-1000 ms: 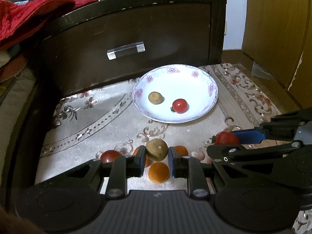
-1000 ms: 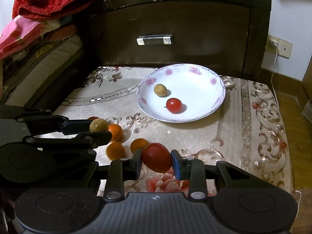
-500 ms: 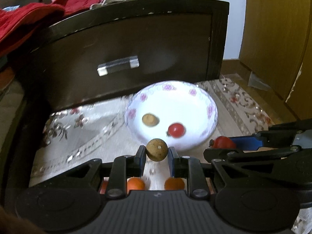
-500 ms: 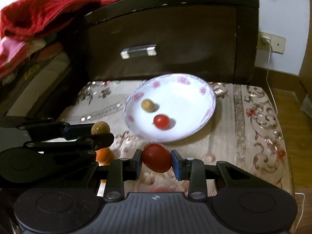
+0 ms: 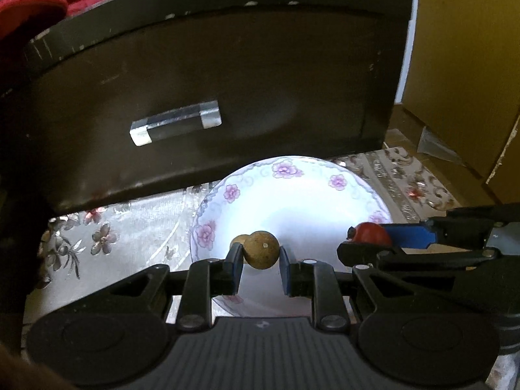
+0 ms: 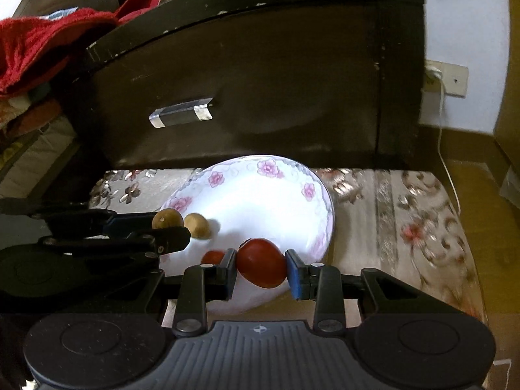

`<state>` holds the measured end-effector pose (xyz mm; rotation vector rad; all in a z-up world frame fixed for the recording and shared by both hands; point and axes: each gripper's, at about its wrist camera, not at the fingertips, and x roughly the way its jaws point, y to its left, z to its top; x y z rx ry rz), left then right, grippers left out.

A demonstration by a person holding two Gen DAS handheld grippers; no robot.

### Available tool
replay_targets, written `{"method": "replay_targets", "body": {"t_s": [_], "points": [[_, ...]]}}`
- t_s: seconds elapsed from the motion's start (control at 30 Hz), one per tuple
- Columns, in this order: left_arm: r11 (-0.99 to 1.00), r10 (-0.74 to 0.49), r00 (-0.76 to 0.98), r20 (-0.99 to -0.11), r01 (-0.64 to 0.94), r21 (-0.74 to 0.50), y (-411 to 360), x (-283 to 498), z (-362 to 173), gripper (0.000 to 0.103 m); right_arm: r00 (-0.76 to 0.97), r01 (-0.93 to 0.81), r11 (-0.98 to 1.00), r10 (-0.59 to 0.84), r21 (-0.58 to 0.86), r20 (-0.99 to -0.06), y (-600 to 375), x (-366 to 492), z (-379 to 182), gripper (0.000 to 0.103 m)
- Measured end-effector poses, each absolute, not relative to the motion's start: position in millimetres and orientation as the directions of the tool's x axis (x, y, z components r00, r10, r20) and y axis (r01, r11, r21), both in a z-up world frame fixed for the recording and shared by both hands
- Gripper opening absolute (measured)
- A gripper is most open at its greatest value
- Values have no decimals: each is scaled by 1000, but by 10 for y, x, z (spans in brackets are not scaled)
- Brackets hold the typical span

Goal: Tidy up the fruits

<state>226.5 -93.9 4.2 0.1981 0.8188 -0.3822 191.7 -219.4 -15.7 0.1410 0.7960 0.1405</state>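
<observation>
Dark drawer (image 5: 211, 81) looms behind plate (image 5: 292, 178) (both tongs pinching fruit).

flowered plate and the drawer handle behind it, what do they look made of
Plate: likely glazed ceramic, glossy white with printed pink flowers and a bright glare. Drawer handle: looks like clear acrylic or glass with silvery ends; metal cannot be ruled out.

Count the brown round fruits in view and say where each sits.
2. One brown fruit is clamped in the left gripper over the plate; the other lies on the plate. More may be hidden behind the grippers.
</observation>
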Motion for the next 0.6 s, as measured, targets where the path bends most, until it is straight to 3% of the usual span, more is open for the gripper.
{"method": "replay_targets", "body": {"t_s": [0.17,0.37,0.6], "points": [[920,-251,607,-754,393,10,-923,2366,-44,31,692,-102,983,179,151,-699,-2177,2033,-229,33],[927,-253,619,-744,374,-4,-854,2366,9,38,711,-83,984,171,160,-683,-2252,2028,-215,48],[930,-246,624,-742,367,1,-714,2141,122,38,729,-63,982,168,180,-663,-2280,1919,-106,49]]}}
